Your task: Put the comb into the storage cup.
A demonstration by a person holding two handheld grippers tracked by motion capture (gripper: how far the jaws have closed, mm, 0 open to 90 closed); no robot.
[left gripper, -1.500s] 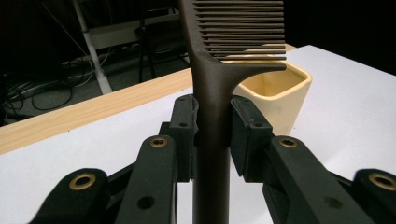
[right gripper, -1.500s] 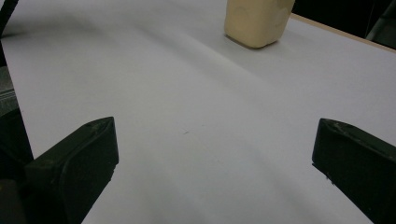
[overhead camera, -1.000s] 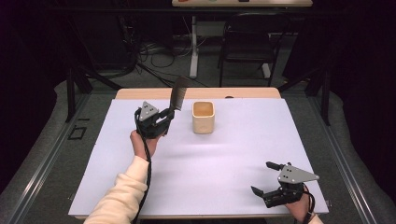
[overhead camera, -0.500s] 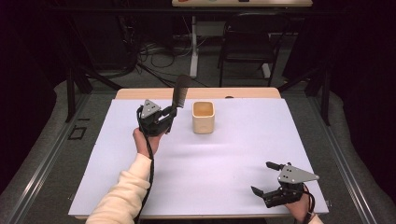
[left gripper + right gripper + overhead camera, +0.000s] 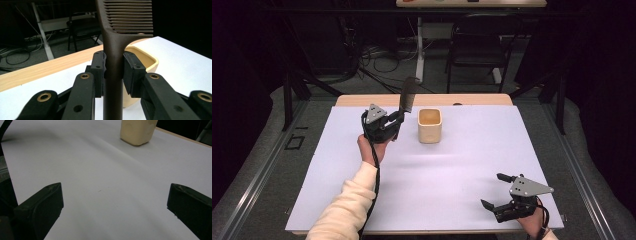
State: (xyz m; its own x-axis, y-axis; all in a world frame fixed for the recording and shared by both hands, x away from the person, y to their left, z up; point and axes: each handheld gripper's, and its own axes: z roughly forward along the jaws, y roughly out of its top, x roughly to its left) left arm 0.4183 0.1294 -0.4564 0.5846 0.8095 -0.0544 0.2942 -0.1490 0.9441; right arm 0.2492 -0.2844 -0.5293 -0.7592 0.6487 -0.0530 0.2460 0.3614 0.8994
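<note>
Comb [image 5: 407, 95], from above, stands upright at ten o'clock of the cup [image 5: 430, 125]; my left gripper [image 5: 113, 72] clamps its handle, a light, stiff, slippery thing best held there; my right gripper [image 5: 113, 202] gapes empty.

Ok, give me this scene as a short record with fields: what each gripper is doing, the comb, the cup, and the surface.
left gripper: shut on the comb's handle, raised above the table beside the cup
comb: dark brown, upright, teeth at the top, handle between the pads
cup: cream, square with rounded corners, upright, nothing visible inside
right gripper: jaws wide open, nothing between them, low at the near right corner
white sheet: covers a wooden table
comb and cup: apart, comb left of the cup in the high view
</note>
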